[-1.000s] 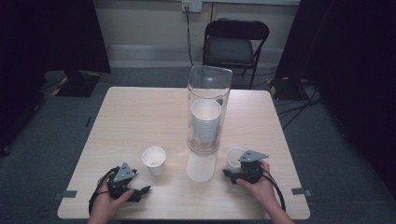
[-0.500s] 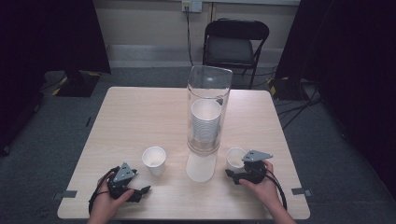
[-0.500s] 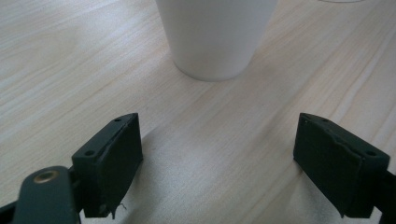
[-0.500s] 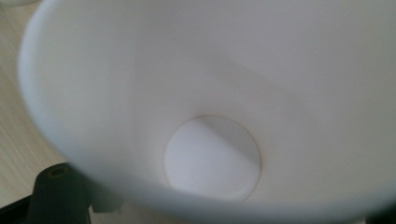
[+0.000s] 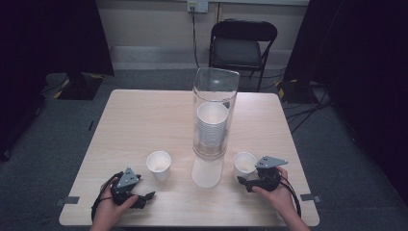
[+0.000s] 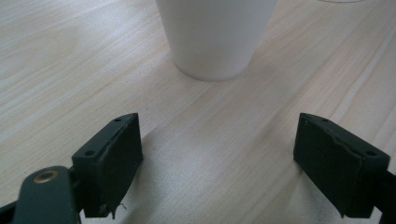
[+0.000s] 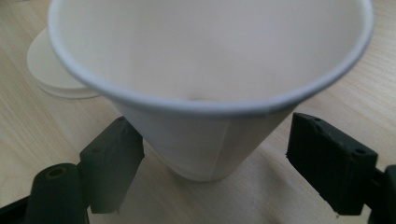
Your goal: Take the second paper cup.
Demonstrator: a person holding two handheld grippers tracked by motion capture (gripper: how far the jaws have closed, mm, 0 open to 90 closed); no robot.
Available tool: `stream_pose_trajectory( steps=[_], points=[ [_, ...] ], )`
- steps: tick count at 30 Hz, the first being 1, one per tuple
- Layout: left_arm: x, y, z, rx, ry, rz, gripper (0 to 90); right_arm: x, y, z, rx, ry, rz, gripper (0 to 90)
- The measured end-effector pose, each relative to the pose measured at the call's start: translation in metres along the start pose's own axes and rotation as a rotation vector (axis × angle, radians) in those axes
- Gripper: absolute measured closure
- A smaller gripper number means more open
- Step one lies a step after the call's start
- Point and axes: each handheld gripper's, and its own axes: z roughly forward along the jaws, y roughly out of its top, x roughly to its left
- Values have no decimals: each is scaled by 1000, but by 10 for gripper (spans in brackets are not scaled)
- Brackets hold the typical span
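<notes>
At the bottom edge of the high view, two hands rest on a pale wooden bench (image 5: 144,115), each holding a set of tongs. The left tongs (image 5: 146,196), at lower left, stand wide open with nothing between the jaws; in the left gripper view the jaws frame bare wood, and a white paper cup (image 6: 215,37) stands upright ahead of them, apart from both pads. In the high view that cup (image 5: 159,165) sits just above and to the right of the left hand (image 5: 109,211).

At lower right, the right tongs (image 5: 244,182) point toward a second paper cup (image 5: 244,163), which stands upright near the bench's right side. In the right gripper view this second cup (image 7: 205,70) fills the upper frame, its tapered base set between the two jaws. The jaws have just been opening: the left pad lies close against the cup's wall, the right pad stands clear of it, so the cup is between them and not clamped.

Just left of that cup, at lower centre of the high view, a flat white disc (image 5: 207,172) lies on the wood. Behind it rises a tall clear cylinder (image 5: 215,96) holding a stack of cups (image 5: 211,126). Past the bench's far edge, at top centre, stands a dark folding chair (image 5: 243,45).
</notes>
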Motion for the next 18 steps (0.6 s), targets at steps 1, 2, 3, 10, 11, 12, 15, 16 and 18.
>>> stream_pose_trajectory(
  steps=[1,2,3,10,11,12,15,16,18],
  points=[
    [0,0,0,0,0,0,151,0,-1,-1,-1,5,2,181],
    [0,0,0,0,0,0,151,-1,-1,-3,-1,6,2,181],
    [0,0,0,0,0,0,151,-1,-1,-4,-2,5,1,182],
    [0,0,0,0,0,0,151,-5,-7,-14,0,5,-5,184],
    [0,0,0,-1,1,1,151,-6,-8,-14,-2,6,-6,185],
    [0,0,0,0,0,0,151,-8,-10,-17,-1,0,-5,185],
    [0,0,0,0,1,1,151,-9,-12,-19,-6,3,0,189],
    [0,0,0,0,0,0,151,-11,-15,-20,-5,5,12,189],
    [0,0,0,0,1,1,150,-14,-20,-22,-1,2,16,190]
  ],
)
